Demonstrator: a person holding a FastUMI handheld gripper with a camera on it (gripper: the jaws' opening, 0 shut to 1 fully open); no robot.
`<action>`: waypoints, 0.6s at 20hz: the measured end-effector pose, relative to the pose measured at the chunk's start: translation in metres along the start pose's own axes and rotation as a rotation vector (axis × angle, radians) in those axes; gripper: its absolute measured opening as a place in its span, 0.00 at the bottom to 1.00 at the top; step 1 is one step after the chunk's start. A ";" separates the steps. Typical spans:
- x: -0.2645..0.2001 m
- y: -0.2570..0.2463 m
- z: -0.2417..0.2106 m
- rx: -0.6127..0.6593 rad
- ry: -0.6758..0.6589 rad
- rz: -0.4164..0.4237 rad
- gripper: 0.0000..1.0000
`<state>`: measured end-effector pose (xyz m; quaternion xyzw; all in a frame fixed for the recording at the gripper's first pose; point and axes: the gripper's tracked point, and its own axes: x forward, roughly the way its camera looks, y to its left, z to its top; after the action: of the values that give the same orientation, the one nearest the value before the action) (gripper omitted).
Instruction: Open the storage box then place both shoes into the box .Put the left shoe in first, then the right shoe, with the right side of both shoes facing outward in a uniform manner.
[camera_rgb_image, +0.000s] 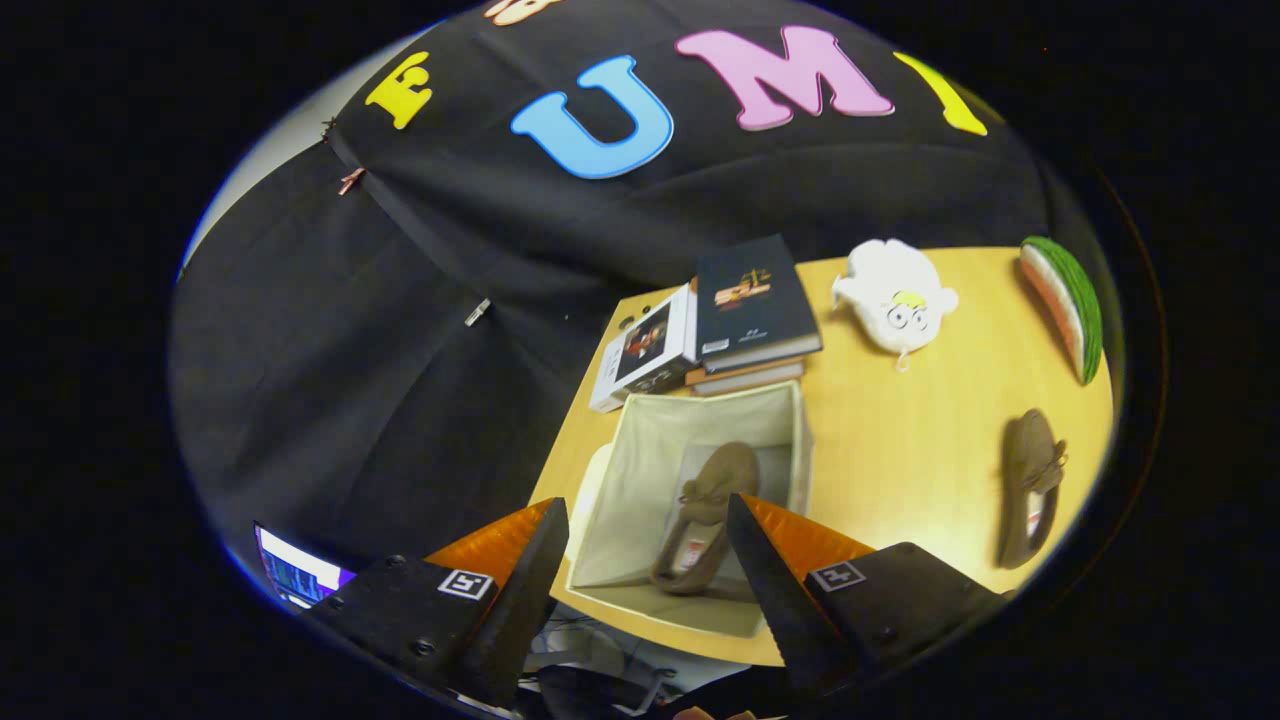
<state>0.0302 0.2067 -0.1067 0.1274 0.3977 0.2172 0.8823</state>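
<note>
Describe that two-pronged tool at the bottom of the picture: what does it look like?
It is a handheld gripper with two long wedge-shaped fingers tapering to points. Each is fixed to a chunky black block with visible screws, and each block carries a small white square tag printed with a black pattern. The fingers stand apart, empty, above the storage box.

A light wooden table (900, 440) carries an open fabric storage box (640, 470), stacked books (745, 330) (one boxed volume beside), a white plush toy (893, 295), a watermelon-slice toy (1068, 305) and a brown shoe (1030, 485).
</note>
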 end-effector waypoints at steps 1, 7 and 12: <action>-0.010 -0.021 0.003 -0.027 -0.022 -0.049 0.98; -0.082 -0.151 0.012 -0.146 -0.081 -0.299 0.98; -0.108 -0.271 -0.030 -0.263 0.018 -0.483 0.99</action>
<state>0.0201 -0.0810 -0.1638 -0.0886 0.3928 0.0513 0.9139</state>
